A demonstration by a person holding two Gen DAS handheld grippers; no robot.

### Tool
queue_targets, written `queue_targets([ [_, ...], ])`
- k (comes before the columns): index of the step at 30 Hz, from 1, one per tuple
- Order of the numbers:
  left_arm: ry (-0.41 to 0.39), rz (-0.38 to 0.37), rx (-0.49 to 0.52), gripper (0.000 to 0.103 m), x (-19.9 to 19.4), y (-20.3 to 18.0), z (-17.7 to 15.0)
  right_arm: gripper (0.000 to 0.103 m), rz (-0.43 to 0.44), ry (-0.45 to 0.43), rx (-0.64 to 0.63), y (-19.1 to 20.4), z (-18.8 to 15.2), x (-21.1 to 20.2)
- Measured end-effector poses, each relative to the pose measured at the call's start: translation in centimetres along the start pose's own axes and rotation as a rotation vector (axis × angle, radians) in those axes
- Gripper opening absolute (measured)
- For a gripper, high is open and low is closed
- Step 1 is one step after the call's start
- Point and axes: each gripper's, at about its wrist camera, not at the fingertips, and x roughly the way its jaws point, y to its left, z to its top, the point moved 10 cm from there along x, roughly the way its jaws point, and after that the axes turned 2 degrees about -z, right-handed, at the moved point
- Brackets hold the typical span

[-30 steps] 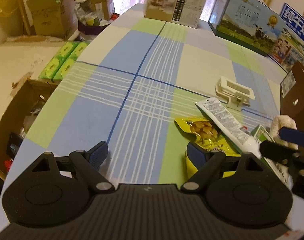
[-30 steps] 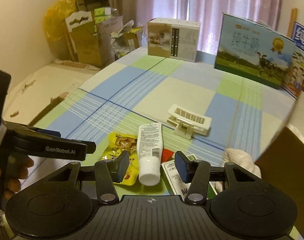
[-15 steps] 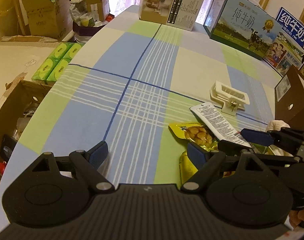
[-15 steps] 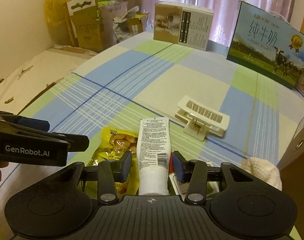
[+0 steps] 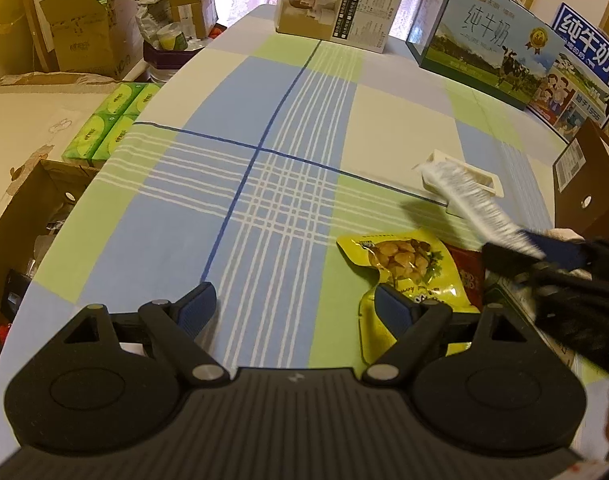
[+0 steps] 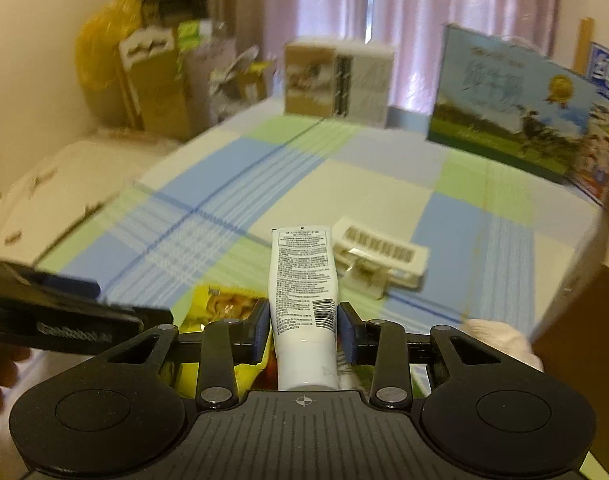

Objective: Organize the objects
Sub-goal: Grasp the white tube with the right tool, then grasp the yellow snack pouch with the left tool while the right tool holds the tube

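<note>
Toothpaste-style white tube (image 6: pixel 303 296) is what I've got right now, pinched between the blue pads of my right tongs (image 6: pixel 303 330), cap end back toward the handle and the printed crimp end sticking straight out ahead. I grabbed it low near the cap because that's the stiff part; squeeze the soft middle and it would probably just fold. It looks lifted clear of the checked tablecloth (image 6: pixel 384 184), judging by the shadow under it in the left camera, where the tube (image 5: pixel 472 200) shows blurred off to the right of my other tool.

Just below the right tongs sits the yellow snack pouch (image 6: pixel 220 304), with a red packet (image 5: pixel 466 268) tucked against it, so the tube was part of that little pile. Ahead and slightly right of the tube lies the cream plastic clip (image 6: pixel 384 250), well apart from the pile. A pale cloth bundle (image 6: pixel 500 338) is off to the right, beside the brown cardboard box (image 5: pixel 584 188), which I'm guessing is where stuff goes.

My left tongs (image 5: pixel 292 306) are spread wide with nothing in them, hovering low with the right pad over the pouch (image 5: pixel 408 264), probably next in line. Milk cartons (image 5: pixel 492 56) line the far edge.
</note>
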Motion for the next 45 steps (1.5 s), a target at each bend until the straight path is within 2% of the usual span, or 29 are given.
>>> queue_targets([
  [4, 0.009, -0.021, 0.007, 0.084, 0.0, -0.6, -0.3, 0.033, -0.016, -0.032, 0.077, -1.7, -0.1, -3.1],
  [10, 0.029, -0.069, 0.014, 0.084, -0.1, -1.9, -1.0, 0.033, -0.057, -0.044, 0.156, -4.3, -2.0, -7.3],
  [14, 0.042, -0.123, -0.018, 0.086, -0.4, -2.9, -1.0, 0.033, -0.070, -0.052, 0.195, -5.8, -3.3, -9.9],
  [20, 0.064, -0.123, -0.044, 0.089, 0.4, -4.3, -0.7, 0.033, -0.090, -0.064, 0.244, -7.8, -4.5, -12.0],
  [30, 0.081, -0.057, -0.049, 0.090, 3.4, -6.5, 0.8, 0.033, -0.127, -0.070, 0.303, -10.7, -5.8, -13.0],
  [34, 0.072, -0.006, -0.011, 0.090, 4.1, -7.1, 1.3, 0.033, -0.130, -0.069, 0.323, -11.4, -6.4, -13.4],
  [39, 0.057, 0.028, -0.002, 0.089, 4.1, -6.1, 1.3, 0.033, -0.124, -0.073, 0.338, -11.7, -6.8, -13.8],
  [40, 0.055, 0.043, 0.008, 0.089, 4.0, -5.7, 1.2, 0.033, -0.123, -0.074, 0.340, -11.7, -6.7, -13.8],
  [42, 0.056, 0.079, 0.039, 0.082, 3.8, -4.8, 1.0, 0.033, -0.120, -0.075, 0.343, -11.9, -6.8, -13.8],
  [45, 0.055, 0.098, 0.095, 0.082, 3.4, -4.0, 0.5, 0.033, -0.113, -0.074, 0.353, -12.0, -6.8, -13.7],
])
